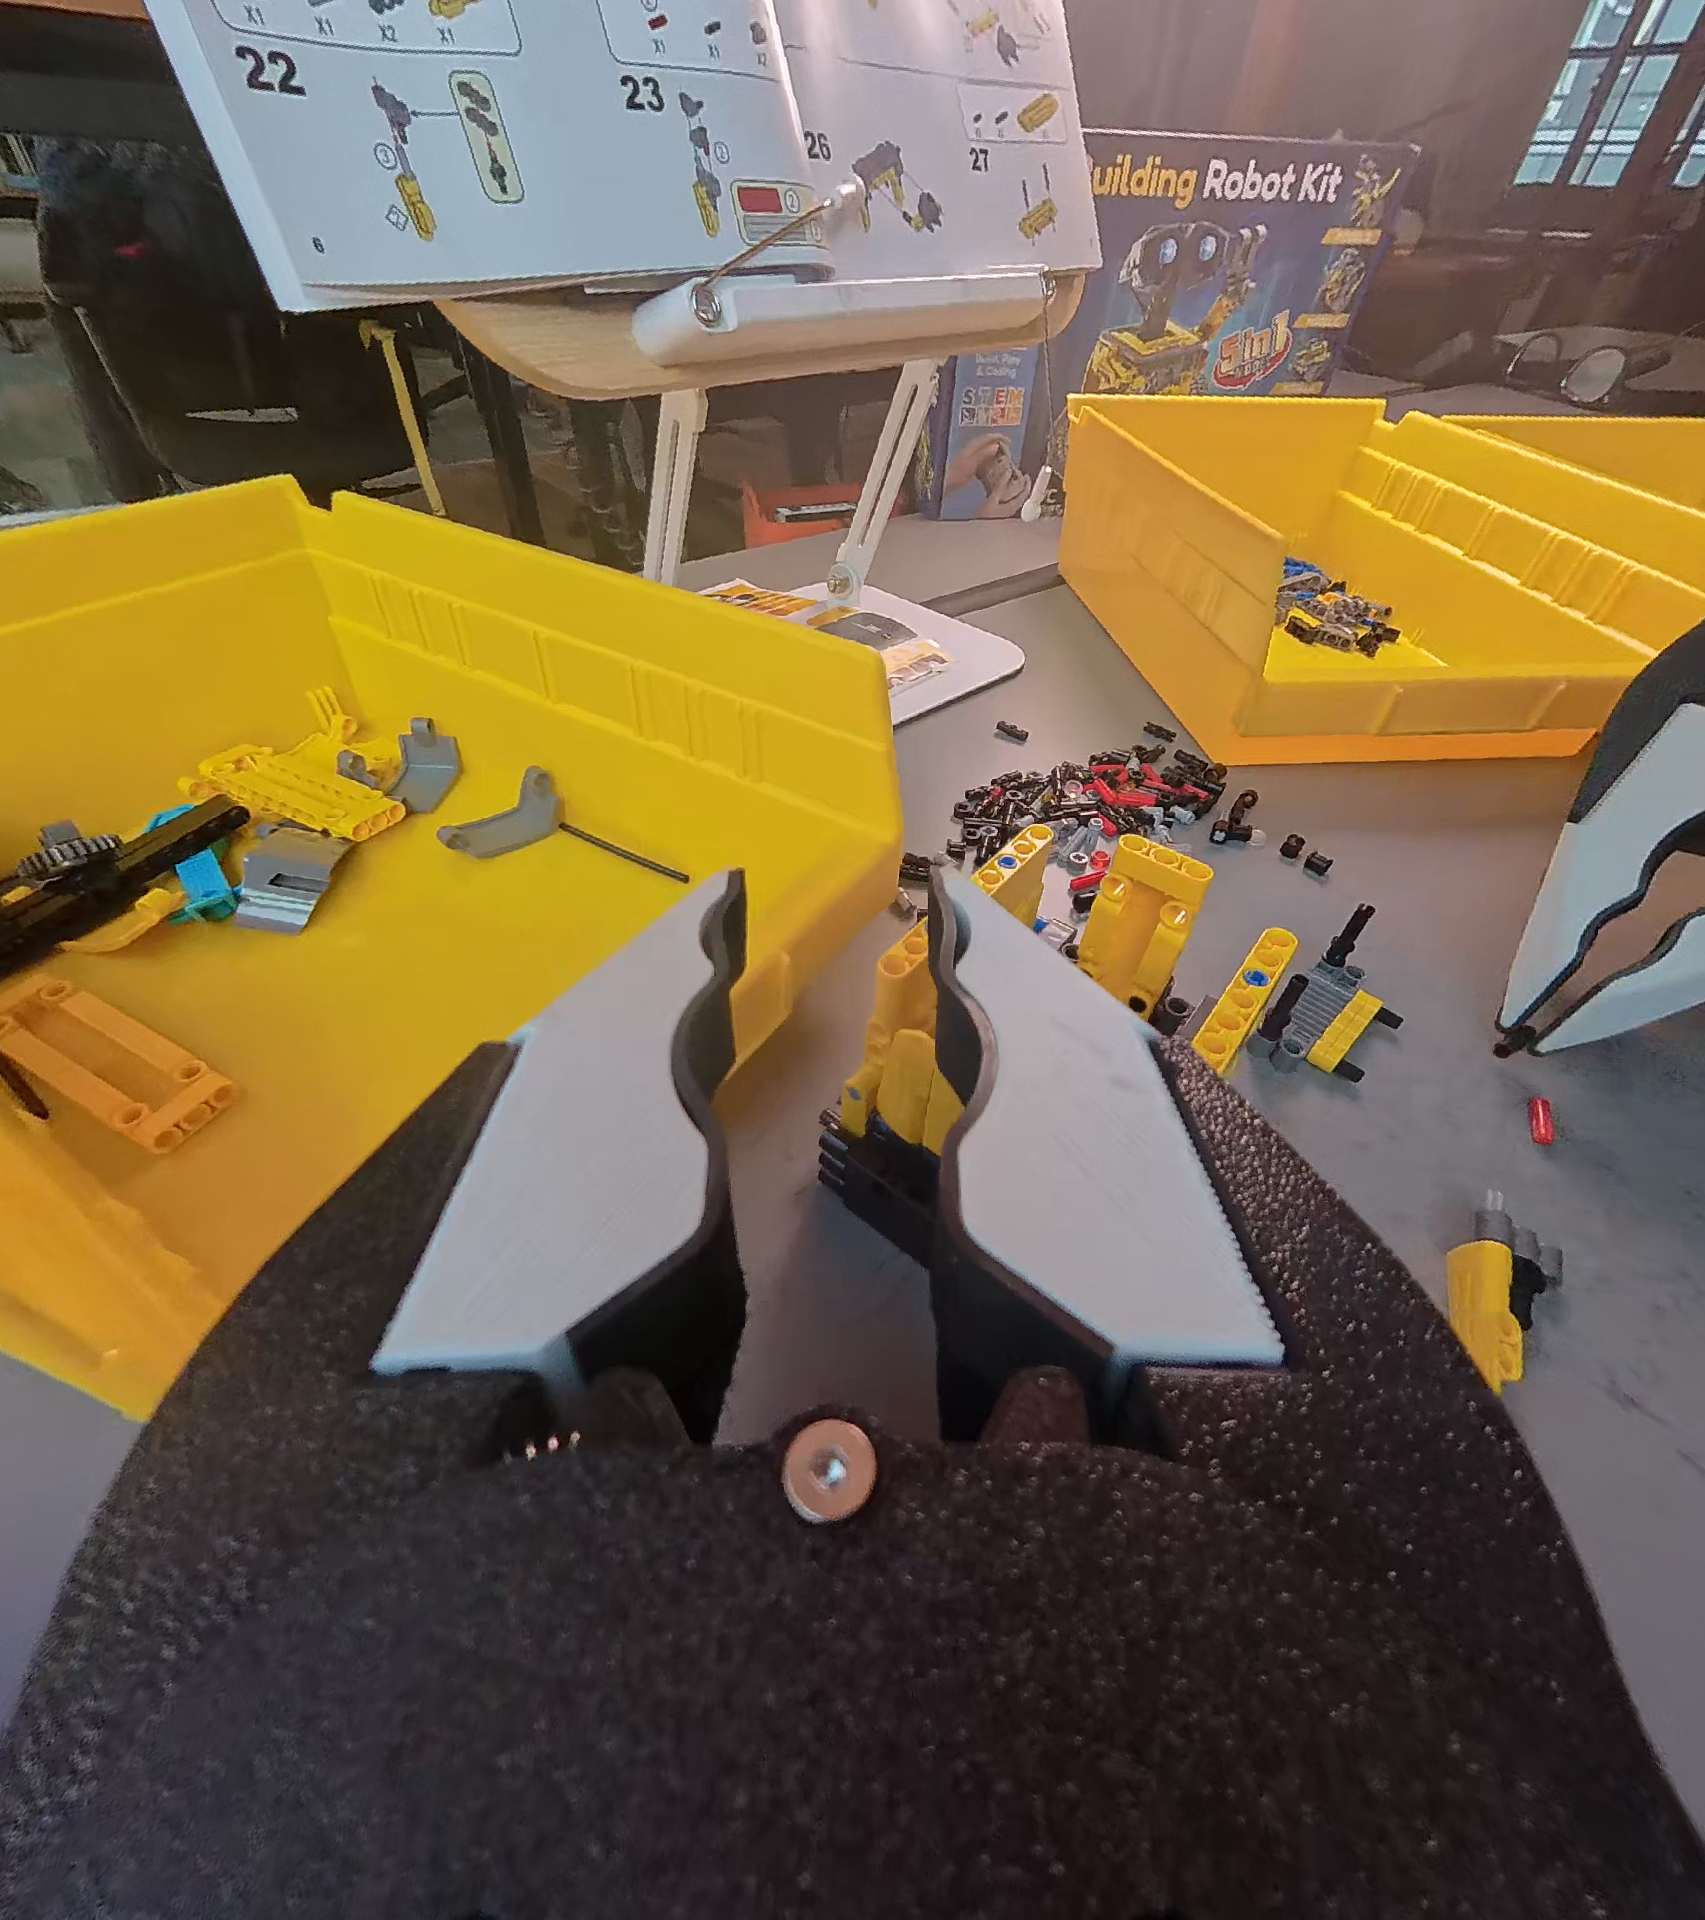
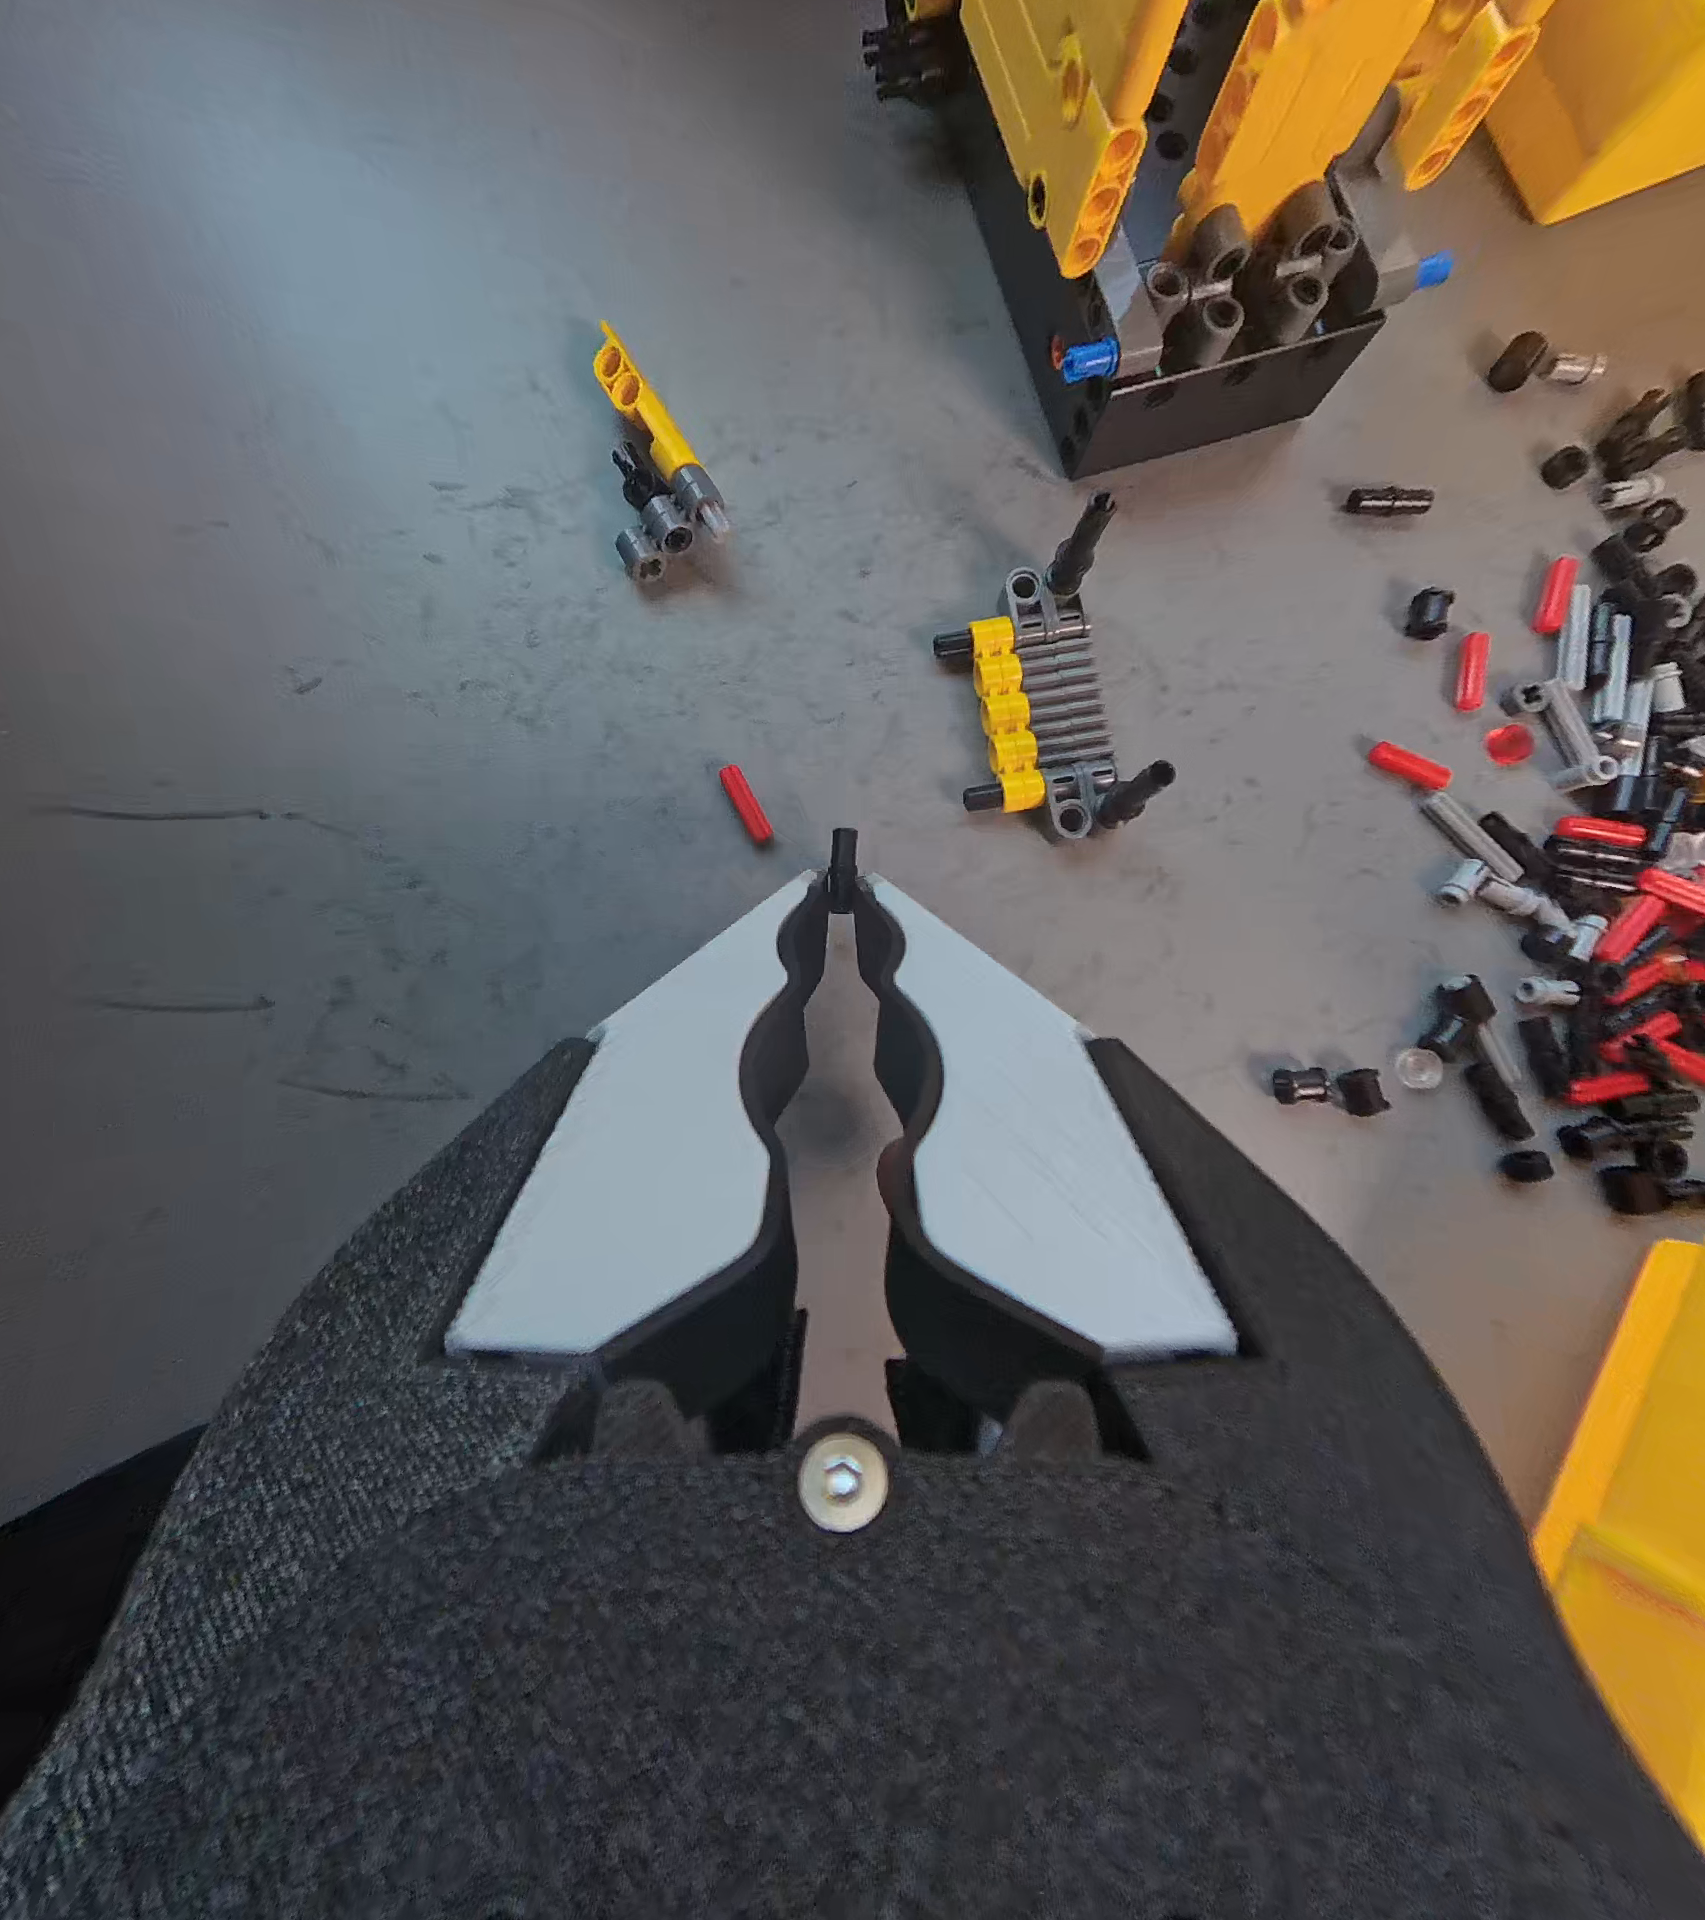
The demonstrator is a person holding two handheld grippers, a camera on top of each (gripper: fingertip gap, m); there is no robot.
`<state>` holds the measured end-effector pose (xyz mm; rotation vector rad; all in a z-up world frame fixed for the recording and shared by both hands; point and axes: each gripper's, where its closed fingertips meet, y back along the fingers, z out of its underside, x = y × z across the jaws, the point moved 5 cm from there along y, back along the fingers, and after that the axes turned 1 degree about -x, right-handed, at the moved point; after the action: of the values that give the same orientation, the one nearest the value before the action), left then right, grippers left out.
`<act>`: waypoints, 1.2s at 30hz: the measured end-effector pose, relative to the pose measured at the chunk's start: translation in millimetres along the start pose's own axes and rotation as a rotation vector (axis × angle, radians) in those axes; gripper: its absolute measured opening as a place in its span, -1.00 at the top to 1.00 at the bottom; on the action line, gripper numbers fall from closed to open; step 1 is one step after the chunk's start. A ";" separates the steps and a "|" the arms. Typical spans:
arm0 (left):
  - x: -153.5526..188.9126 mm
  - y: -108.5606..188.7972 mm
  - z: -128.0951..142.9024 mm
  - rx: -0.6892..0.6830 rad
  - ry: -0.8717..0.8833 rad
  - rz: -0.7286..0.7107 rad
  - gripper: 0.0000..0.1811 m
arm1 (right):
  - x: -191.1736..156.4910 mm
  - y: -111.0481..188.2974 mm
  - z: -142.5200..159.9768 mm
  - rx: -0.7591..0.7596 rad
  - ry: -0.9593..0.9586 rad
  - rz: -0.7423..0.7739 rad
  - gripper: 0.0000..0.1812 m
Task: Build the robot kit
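Note:
My right gripper (image 2: 842,883) is shut on a small black pin (image 2: 842,854) that sticks out past its tips, held just above the grey table. It also shows in the left wrist view (image 1: 1518,1039) at the right. A red pin (image 2: 746,802) lies just left of the tips, and a grey and yellow sub-assembly (image 2: 1045,707) lies ahead to the right. My left gripper (image 1: 835,904) is open and empty, over the edge of a yellow bin (image 1: 619,727). A yellow and black block model (image 1: 900,1070) stands between and behind its fingers.
A pile of black, red and grey pins (image 2: 1658,831) lies on the table (image 2: 308,727) at right. A small yellow and grey piece (image 2: 656,447) lies apart. More yellow bins (image 1: 1347,582), an instruction booklet on a stand (image 1: 619,156) and the kit box (image 1: 1232,260) stand behind. The tips of one gripper are about 25 cm away from the tips of the other.

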<state>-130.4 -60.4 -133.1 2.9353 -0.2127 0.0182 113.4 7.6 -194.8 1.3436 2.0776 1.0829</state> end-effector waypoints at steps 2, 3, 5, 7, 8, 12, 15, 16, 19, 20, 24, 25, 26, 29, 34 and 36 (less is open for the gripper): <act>0.5 0.2 -0.4 -0.002 -0.020 -0.008 0.63 | -1.2 -2.8 2.3 -0.025 0.009 -0.006 0.95; 0.7 0.3 -0.7 -0.001 -0.026 -0.010 0.63 | -2.1 -4.4 3.3 -0.037 0.016 -0.008 0.95; 1.1 0.6 -1.4 0.002 -0.030 -0.011 0.63 | -2.8 -4.9 2.6 -0.032 0.014 -0.010 0.95; 1.2 0.6 -1.4 0.002 -0.027 -0.008 0.63 | -3.1 -5.0 2.7 -0.029 0.014 -0.007 0.95; 1.1 0.6 -1.6 0.004 -0.026 -0.008 0.63 | -3.1 -4.9 2.8 -0.027 0.014 -0.006 0.95; 1.4 1.0 -2.7 0.009 -0.023 -0.005 0.63 | -2.0 -4.6 3.2 -0.018 0.012 0.001 0.91; 0.9 1.7 -3.3 0.012 -0.022 -0.006 0.63 | -1.5 -2.6 2.2 0.024 -0.016 -0.022 0.82; 0.8 2.0 -3.6 0.013 -0.020 -0.006 0.63 | -0.7 -0.5 0.9 0.049 -0.024 -0.022 0.82; 1.4 2.6 -4.2 0.011 -0.004 0.004 0.64 | 5.2 9.9 -4.2 0.128 -0.046 0.009 0.82; 1.4 2.5 -4.1 0.010 -0.003 0.004 0.64 | 9.1 14.4 -5.4 0.154 -0.053 0.035 0.82; 2.2 1.4 -2.7 0.004 -0.007 0.005 0.64 | 33.5 34.4 -5.2 0.236 -0.105 0.210 0.82; 2.2 1.2 -2.4 0.003 -0.008 0.004 0.64 | 41.0 39.2 -3.4 0.247 -0.123 0.264 0.82; 2.3 1.1 -2.2 0.003 -0.009 0.003 0.64 | 49.5 43.6 0.1 0.244 -0.149 0.326 0.82; 2.0 0.8 -1.8 0.003 -0.008 0.001 0.64 | 71.9 51.4 17.9 0.183 -0.273 0.461 0.82; 2.0 0.6 -1.3 0.002 -0.007 0.002 0.64 | 96.1 57.8 51.6 0.024 -0.425 0.671 0.88; 1.9 0.5 -1.1 0.002 -0.007 0.002 0.64 | 98.8 59.9 54.9 0.025 -0.466 0.698 1.00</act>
<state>-128.6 -60.9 -131.8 2.9376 -0.2167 0.0085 142.8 130.4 -174.7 2.1686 1.3099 0.8590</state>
